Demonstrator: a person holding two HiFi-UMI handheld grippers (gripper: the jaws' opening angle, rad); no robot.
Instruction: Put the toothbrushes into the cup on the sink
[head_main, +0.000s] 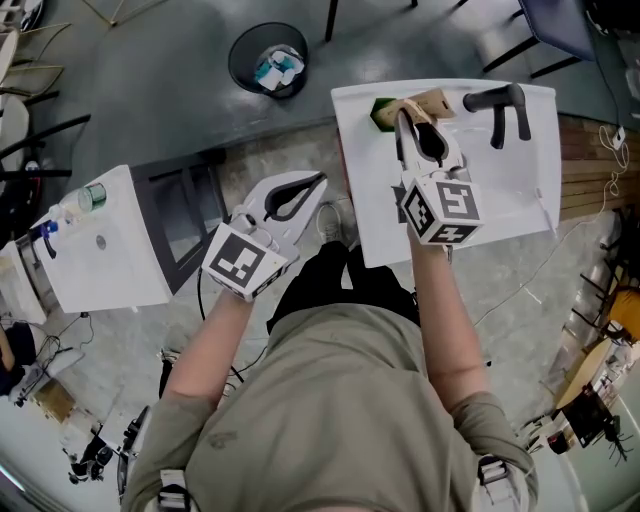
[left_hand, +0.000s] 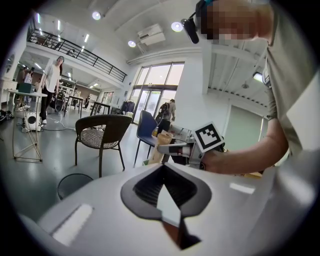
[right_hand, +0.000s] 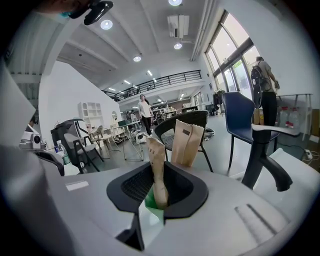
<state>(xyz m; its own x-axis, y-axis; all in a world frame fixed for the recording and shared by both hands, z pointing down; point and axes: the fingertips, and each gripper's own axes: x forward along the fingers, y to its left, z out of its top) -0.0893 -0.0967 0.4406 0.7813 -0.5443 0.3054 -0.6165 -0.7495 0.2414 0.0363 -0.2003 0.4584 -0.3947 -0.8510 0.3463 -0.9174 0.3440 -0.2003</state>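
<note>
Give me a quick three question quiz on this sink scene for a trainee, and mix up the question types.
1. True or false: the left gripper holds a toothbrush.
2. What stands between the jaws of the right gripper? A) black faucet B) paper-wrapped toothbrush C) bottle
3. Fill in: the cup on the sink is ____ in colour.
Key: 1 false; 2 B; 3 green.
</note>
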